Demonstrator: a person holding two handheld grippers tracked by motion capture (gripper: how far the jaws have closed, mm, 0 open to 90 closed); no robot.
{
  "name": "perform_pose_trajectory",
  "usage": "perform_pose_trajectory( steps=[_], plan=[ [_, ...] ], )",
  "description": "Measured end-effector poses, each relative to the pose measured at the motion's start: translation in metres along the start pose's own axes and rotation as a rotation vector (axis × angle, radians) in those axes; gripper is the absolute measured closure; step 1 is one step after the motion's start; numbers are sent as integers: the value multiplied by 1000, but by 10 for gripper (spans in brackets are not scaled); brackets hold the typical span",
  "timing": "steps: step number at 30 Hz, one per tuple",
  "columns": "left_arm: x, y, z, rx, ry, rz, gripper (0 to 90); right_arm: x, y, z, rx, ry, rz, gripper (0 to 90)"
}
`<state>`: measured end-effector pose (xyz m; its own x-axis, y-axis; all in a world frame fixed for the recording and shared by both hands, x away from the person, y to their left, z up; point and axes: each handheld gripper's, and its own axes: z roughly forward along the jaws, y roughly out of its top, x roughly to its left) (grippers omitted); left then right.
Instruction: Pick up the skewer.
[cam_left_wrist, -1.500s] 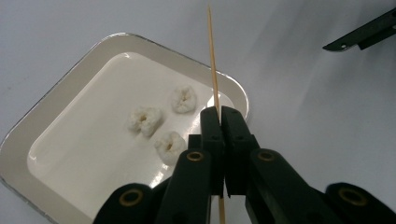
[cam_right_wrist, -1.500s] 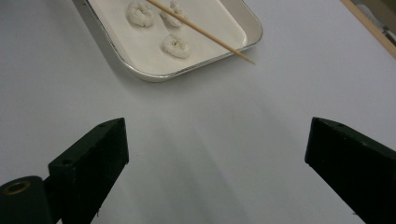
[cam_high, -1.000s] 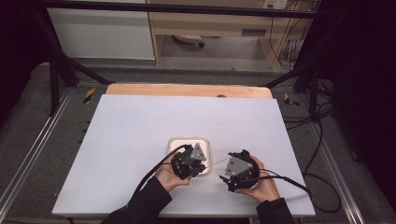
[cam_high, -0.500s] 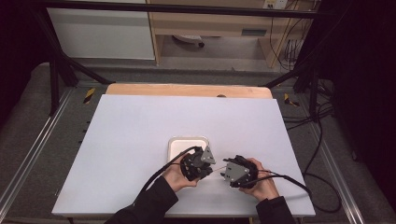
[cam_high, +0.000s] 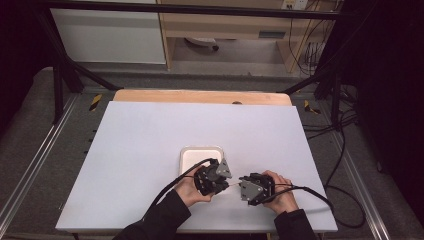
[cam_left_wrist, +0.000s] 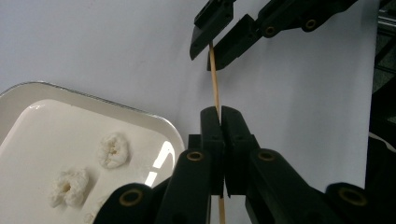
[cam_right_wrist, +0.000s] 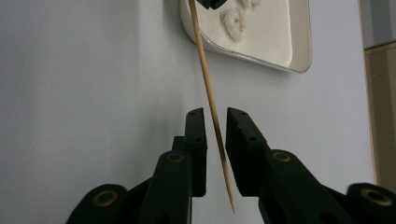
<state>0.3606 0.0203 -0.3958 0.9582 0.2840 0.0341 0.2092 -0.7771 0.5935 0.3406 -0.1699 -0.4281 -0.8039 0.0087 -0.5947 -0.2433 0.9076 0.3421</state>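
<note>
A: What were the fingers of the left gripper doing?

B: They were pressed together on a thin wooden skewer. The stick ran up out of their tips and also stuck out below them, toward the hand.

A: And the right gripper?

B: Its fingers had just been closing, with the skewer's pointed end passing between them. In the right gripper view a narrow gap stood on each side of the stick, so the pads were not pressing on it. In the left gripper view that gripper sat just beyond the left fingertips, its fingers either side of the stick's far part.

A: So where was the skewer overall?

B: It bridged the two grippers above the tabletop, pinched by the left one, its tip between the right fingers.

A: What lay farther out?

B: Just beside the left fingers was a white tray with two pale ring-shaped food pieces in it. From above, both hands sat close together at the near edge, the tray just beyond the left gripper.
</note>
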Motion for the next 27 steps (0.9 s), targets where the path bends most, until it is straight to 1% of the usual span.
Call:
perform_pose_trajectory(
  steps=[3,7,9,11,16,18,19,21,22,23,24,25,26,27],
  plan=[
    [0,0,0,3,-6,6,883,0,-1,0,0,-4,-28,832],
    [1,-1,1,0,-8,6,883,1,-1,-1,3,-1,-49,858],
    [1,-1,1,-4,-6,3,883,1,-1,-1,11,-4,-75,869],
    [1,-1,1,-4,-4,5,883,2,-1,-1,12,-7,-80,872],
    [3,-1,1,0,4,9,878,2,0,-3,16,-7,-111,885],
    [4,-1,0,7,0,1,869,4,0,-3,20,-3,-112,888],
    [5,-1,0,8,8,-4,856,4,1,-3,16,-3,-112,888],
    [6,-1,-1,15,10,-13,808,4,0,-3,29,-5,-126,888],
    [7,-1,-1,22,8,-18,793,5,0,-3,30,-2,-121,888],
    [8,-1,-1,30,3,-29,760,5,1,-2,39,-5,-130,888],
    [9,0,-1,51,3,-28,760,5,1,-2,39,-5,-130,888],
    [9,0,-1,76,13,-20,753,5,1,-2,44,-3,-137,888],
    [10,1,-1,100,12,-17,748,5,1,-2,47,-2,-138,888],
    [11,1,0,121,3,-18,748,5,1,-1,58,-4,-148,889]
  ],
)
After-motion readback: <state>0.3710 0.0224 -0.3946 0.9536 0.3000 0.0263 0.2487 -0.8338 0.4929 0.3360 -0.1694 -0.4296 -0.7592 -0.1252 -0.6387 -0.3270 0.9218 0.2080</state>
